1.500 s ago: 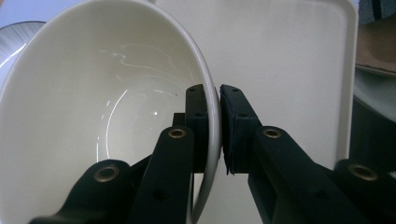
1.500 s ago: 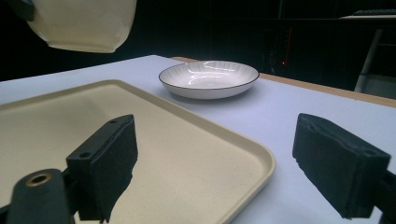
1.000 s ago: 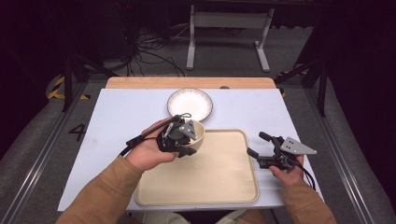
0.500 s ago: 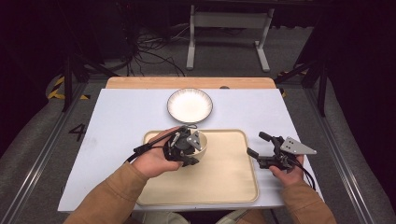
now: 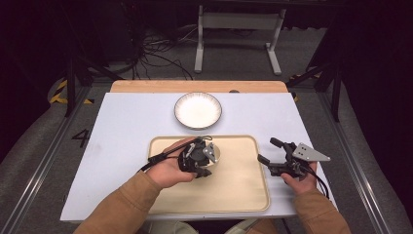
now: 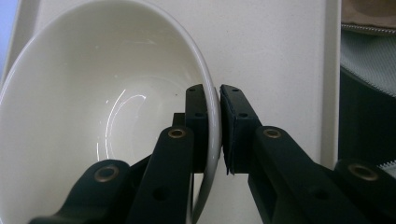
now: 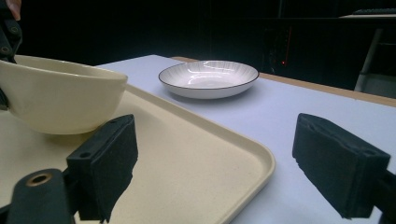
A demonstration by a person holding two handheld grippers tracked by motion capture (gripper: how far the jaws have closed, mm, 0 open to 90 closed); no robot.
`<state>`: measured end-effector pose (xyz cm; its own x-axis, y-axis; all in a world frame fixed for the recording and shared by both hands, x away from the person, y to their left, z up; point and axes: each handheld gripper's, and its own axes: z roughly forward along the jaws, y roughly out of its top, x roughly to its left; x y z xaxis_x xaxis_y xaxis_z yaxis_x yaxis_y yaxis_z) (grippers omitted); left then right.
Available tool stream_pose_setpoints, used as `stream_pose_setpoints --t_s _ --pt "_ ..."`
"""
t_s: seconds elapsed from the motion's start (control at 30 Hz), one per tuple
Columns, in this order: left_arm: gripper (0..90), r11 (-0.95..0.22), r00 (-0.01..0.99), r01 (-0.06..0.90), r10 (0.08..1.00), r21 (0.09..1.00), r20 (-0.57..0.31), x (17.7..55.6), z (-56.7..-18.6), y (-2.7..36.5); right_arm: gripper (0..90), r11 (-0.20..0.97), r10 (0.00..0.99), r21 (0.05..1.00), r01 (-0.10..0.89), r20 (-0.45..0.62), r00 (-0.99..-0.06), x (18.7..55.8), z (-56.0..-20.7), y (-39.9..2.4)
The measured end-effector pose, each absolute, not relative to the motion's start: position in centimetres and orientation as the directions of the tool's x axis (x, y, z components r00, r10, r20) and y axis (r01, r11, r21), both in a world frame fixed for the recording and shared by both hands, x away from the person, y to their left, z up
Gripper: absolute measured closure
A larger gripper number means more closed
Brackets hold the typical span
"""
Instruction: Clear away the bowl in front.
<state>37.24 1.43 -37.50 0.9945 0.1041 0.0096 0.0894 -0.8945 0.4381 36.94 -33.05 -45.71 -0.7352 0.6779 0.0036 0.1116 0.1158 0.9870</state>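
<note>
We see a cream bowl (image 6: 107, 107) pinched by its rim in our left gripper (image 6: 219, 126), one jaw inside the wall and one outside, both pressed on the rim. The bowl holds nothing; its glazed inside only carries reflections. In the right gripper view the bowl (image 7: 58, 95) sits low over the beige tray (image 7: 187, 163), but we cannot tell whether its base touches. From the high view the left gripper (image 5: 197, 158) and bowl are over the tray's (image 5: 243, 195) far half, left of middle. The tray lies along the near edge of the white worktop (image 5: 122, 126), and its near half and right side are bare.

Our right gripper (image 5: 277, 158) hovers just past the tray's right edge with its jaws spread wide and nothing between them.

A white plate (image 5: 198, 110) with a dark rim rests, empty, beyond the tray's far edge, apart from it. Bare worktop lies at the left and at the far corners.
</note>
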Motion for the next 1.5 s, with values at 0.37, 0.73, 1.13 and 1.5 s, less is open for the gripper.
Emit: stream_pose_setpoints --t_s 0.37,0.73,1.13,1.5 --pt "82.4 -0.905 0.995 0.081 0.1 0.417 0.023 37.3 -38.4 1.2 14.3 0.115 0.679 0.987 0.113 0.005 -0.734 36.9 -45.7 -33.1" --pt "82.9 -0.917 0.995 0.087 0.099 0.389 0.012 36.8 -39.0 1.0 14.3 0.116 0.68 0.987 0.112 0.004 -0.733 36.9 -45.7 -33.0" --pt "72.6 -0.918 0.997 0.08 0.069 0.388 -0.041 36.5 -40.0 0.8 14.4 0.115 0.681 0.987 0.116 0.007 -0.732 37.0 -45.7 -33.0" --pt "46.8 -0.855 0.995 0.104 0.092 0.508 -0.049 36.0 -39.2 1.8 14.6 0.114 0.682 0.986 0.121 0.011 -0.731 37.0 -45.7 -33.1"
